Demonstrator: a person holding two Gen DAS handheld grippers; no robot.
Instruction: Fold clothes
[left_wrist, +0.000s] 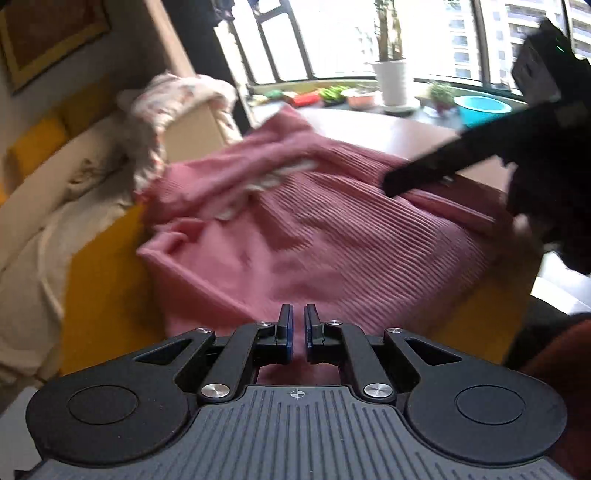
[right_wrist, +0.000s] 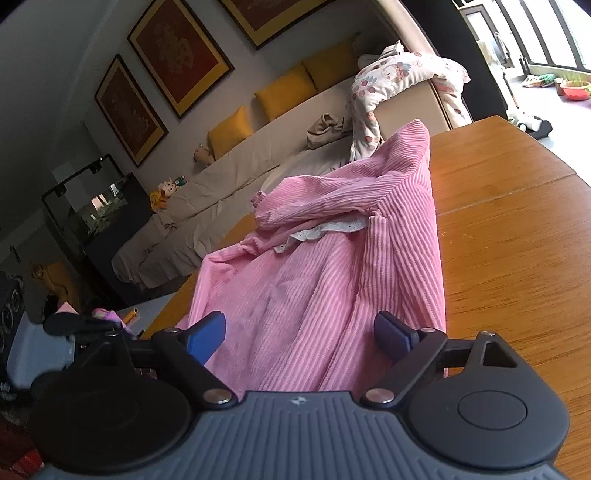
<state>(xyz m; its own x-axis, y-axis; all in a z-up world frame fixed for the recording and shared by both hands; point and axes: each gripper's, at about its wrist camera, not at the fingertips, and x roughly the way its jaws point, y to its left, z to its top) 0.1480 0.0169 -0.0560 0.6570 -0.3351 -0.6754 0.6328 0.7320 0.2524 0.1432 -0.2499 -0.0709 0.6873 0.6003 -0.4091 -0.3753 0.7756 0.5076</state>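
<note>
A pink corduroy garment (left_wrist: 314, 229) (right_wrist: 332, 266) with a white lace collar (right_wrist: 325, 227) lies spread along the left edge of a wooden table (right_wrist: 517, 221). My left gripper (left_wrist: 299, 325) is at the garment's near hem, its blue pads almost together with pink cloth showing between and beneath them. My right gripper (right_wrist: 299, 332) stands wide open just above the near part of the garment, with nothing pinched. In the left wrist view the right gripper's black finger (left_wrist: 406, 177) reaches over the garment's right side. The left wrist view is blurred by motion.
A beige sofa (right_wrist: 229, 192) with yellow cushions (right_wrist: 284, 94) runs behind the table. A floral printed garment (right_wrist: 391, 77) (left_wrist: 173, 96) hangs over its armrest. Bare table wood lies to the right of the pink garment. Potted plants and a teal bowl (left_wrist: 484, 109) stand by the window.
</note>
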